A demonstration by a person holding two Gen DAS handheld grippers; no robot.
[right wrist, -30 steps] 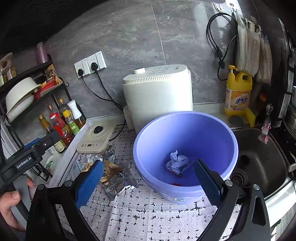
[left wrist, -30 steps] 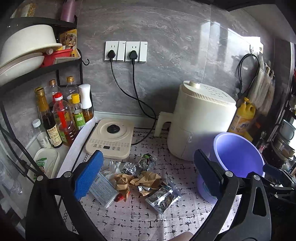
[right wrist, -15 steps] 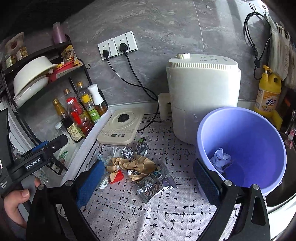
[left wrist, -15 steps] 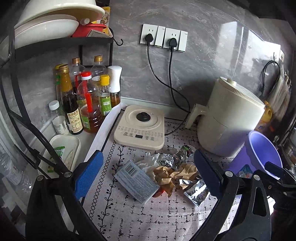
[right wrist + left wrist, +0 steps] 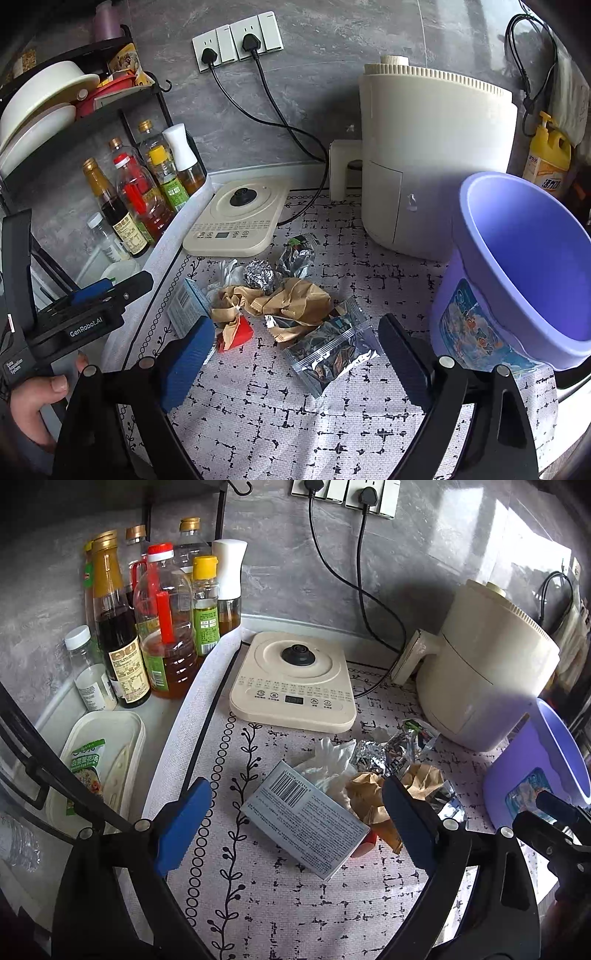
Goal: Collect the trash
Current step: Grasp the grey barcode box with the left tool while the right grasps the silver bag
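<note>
Hovering above the patterned counter mat (image 5: 280, 904), the left gripper (image 5: 297, 823) spreads its blue pads wide and empty over a grey barcode box (image 5: 304, 814). That box lies flat at the left edge of the trash pile, touching white tissue (image 5: 328, 760) and crumpled brown paper (image 5: 365, 794). The right gripper (image 5: 295, 360) is likewise wide and empty, facing a clear snack wrapper (image 5: 332, 349), a foil ball (image 5: 260, 277) and a red scrap (image 5: 240, 332). A purple bucket (image 5: 517, 280) stands just right of the pile, beside the cream air fryer (image 5: 436, 158).

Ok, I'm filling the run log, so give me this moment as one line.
left gripper: open over grey box | right gripper: open near foil packet | purple bucket: right of pile
</note>
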